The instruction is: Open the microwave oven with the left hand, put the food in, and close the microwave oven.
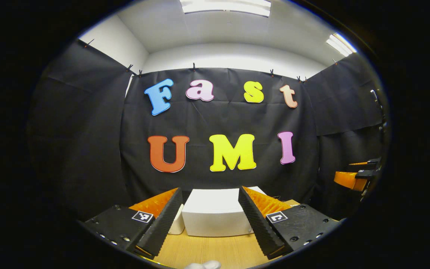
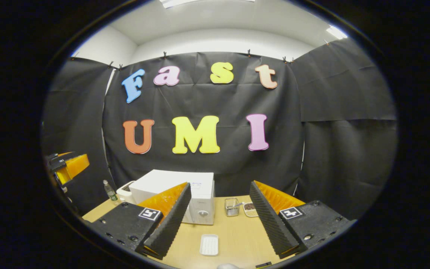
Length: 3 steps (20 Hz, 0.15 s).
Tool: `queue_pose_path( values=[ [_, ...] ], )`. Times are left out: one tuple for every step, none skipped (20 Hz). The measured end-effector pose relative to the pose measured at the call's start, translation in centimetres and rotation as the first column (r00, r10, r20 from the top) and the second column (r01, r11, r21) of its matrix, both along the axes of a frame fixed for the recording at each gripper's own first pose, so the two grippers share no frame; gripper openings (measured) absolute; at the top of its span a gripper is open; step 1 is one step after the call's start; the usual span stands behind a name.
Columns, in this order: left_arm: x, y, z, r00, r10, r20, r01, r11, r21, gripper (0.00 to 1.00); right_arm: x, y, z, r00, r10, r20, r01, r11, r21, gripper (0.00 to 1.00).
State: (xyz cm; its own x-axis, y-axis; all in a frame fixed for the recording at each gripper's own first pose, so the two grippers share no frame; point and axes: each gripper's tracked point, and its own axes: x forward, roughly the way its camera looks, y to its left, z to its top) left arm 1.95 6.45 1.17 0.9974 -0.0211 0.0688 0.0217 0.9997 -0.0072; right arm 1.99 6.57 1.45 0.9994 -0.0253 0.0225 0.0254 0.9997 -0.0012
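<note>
- Left gripper (image 1: 210, 215) is seen spread wide in the left gripper view, nothing being held between its fingers (image 1: 162, 220); it is raised above the wooden table (image 1: 215, 250) and aimed at the far wall.
- Between those fingers, farther off, the white microwave oven (image 1: 215, 213) is framed; it stands on the table near the far cloth wall, and its door appears to be closed, though the front face is partly hidden by the fingers.
- Just left of the oven, a white container (image 1: 177, 224) is partly seen behind the left finger.
- At the right edge of the same view, the right gripper (image 1: 360, 175) is visible farther off.
- Right gripper (image 2: 220, 216) is likewise spread apart in the right gripper view, with nothing grasped, and is held above the table (image 2: 233, 239).
- In that view the microwave oven (image 2: 185, 190) is found at the far left of the table, its front with a round knob (image 2: 203, 213) turned toward the near side.
- A small white tray (image 2: 209, 244) lies flat on the near part of the table, well apart from the oven.
- To the right of the oven, a small clear container (image 2: 231, 206) and a shallow dish of dark food (image 2: 249, 208) are placed side by side.
- A bottle (image 2: 108, 190) stands at the far left, beside a white container (image 2: 124, 193) next to the oven.
- The left gripper (image 2: 67, 166) is seen at the left edge, raised above the table.
</note>
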Motion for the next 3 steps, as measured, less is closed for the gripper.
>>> queue_pose_path(
  values=[
    [-0.12, 0.16, -0.26, 1.0, 0.003, -0.003, -0.003, 1.0, -0.003, 0.83, 0.04, 0.13, 0.17, 1.0, 0.001, -0.001, -0.001, 1.0, -0.005, 0.92],
    [-0.18, 0.1, -0.25, 1.0, 0.0, -0.005, 0.0, 1.0, -0.006, 0.83, -0.15, 0.23, 0.31, 1.0, 0.003, 0.006, -0.003, 1.0, -0.007, 0.92],
    [-0.17, 0.14, -0.08, 1.0, 0.001, -0.004, -0.001, 1.0, -0.005, 0.83, -0.28, 0.34, 0.56, 1.0, 0.004, 0.01, -0.004, 1.0, -0.009, 0.92]
  ],
)
